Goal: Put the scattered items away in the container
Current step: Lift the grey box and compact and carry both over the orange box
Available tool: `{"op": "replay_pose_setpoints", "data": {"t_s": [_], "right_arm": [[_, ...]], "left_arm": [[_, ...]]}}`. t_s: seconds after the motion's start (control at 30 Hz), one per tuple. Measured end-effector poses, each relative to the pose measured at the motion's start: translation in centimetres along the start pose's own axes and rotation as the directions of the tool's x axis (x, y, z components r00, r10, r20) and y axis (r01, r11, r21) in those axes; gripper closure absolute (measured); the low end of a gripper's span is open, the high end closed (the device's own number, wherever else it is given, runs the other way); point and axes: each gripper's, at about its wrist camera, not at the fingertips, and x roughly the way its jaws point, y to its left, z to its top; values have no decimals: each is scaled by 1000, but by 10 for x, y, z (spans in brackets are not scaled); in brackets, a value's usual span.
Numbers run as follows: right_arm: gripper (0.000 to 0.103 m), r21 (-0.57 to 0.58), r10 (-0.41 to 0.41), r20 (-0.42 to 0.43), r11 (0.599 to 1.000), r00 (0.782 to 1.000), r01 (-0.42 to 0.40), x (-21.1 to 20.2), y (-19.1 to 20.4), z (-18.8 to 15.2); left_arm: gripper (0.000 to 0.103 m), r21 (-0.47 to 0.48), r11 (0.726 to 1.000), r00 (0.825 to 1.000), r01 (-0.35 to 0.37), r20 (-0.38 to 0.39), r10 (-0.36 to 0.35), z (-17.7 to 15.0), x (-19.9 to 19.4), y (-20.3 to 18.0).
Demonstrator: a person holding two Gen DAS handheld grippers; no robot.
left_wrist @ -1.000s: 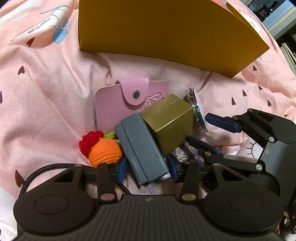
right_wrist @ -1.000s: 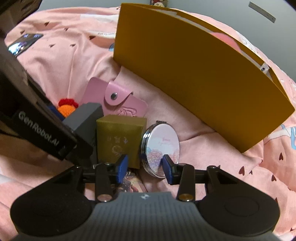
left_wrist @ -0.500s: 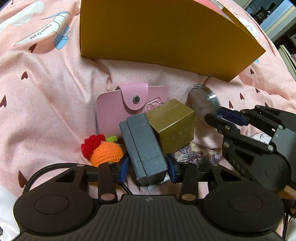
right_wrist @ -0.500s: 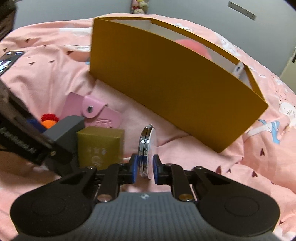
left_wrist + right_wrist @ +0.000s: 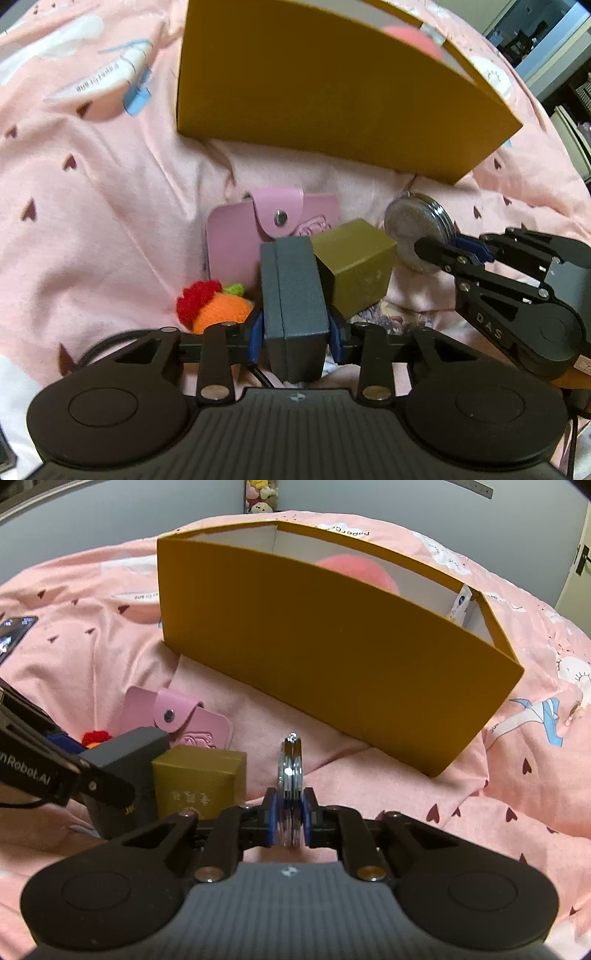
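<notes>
My left gripper (image 5: 295,332) is shut on a grey case (image 5: 295,295), its pads pressing both long sides. To the right of the case leans a gold box (image 5: 356,266). Behind them lies a pink snap card holder (image 5: 236,240), and a crocheted orange-and-red toy (image 5: 218,306) sits at the left. My right gripper (image 5: 290,819) is closing its jaws on a round compact mirror (image 5: 291,768), which stands on edge between the pads. The yellow container (image 5: 314,646) stands open-topped behind everything, with a pink round thing (image 5: 358,572) inside.
All of this rests on a rumpled pink bedsheet (image 5: 498,794) with heart prints. A printed card (image 5: 388,317) lies under the gold box. A dark phone-like slab (image 5: 14,627) lies at the far left. The left gripper's arm (image 5: 55,771) crosses the right wrist view's left side.
The left jaws have closed onto the grey case, which now stands straighter. The right jaws have closed on the mirror, turned it on edge and raised it a little.
</notes>
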Motion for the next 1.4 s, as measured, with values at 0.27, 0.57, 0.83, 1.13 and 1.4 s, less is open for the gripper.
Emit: {"op": "replay_pose_setpoints", "data": {"t_s": [0.27, 0.57, 0.83, 1.13, 1.4], "right_arm": [[89, 45, 23, 36, 999, 999, -25, -15, -9, 6], [89, 63, 54, 110, 996, 993, -61, -41, -18, 20], [89, 19, 78, 219, 996, 973, -84, -75, -26, 46], [89, -70, 59, 341, 997, 938, -38, -98, -30, 85], [89, -71, 14, 397, 997, 918, 16, -90, -46, 118]], "left_arm": [[66, 23, 1000, 998, -18, 63, 17, 1, -13, -5], [66, 87, 994, 972, -69, 232, 47, 8, -46, -22], [66, 147, 988, 935, -52, 356, -3, 28, -78, -39], [66, 198, 979, 859, -58, 509, -51, 67, -106, -61], [66, 176, 980, 795, -89, 606, -37, 108, -101, -73]]}}
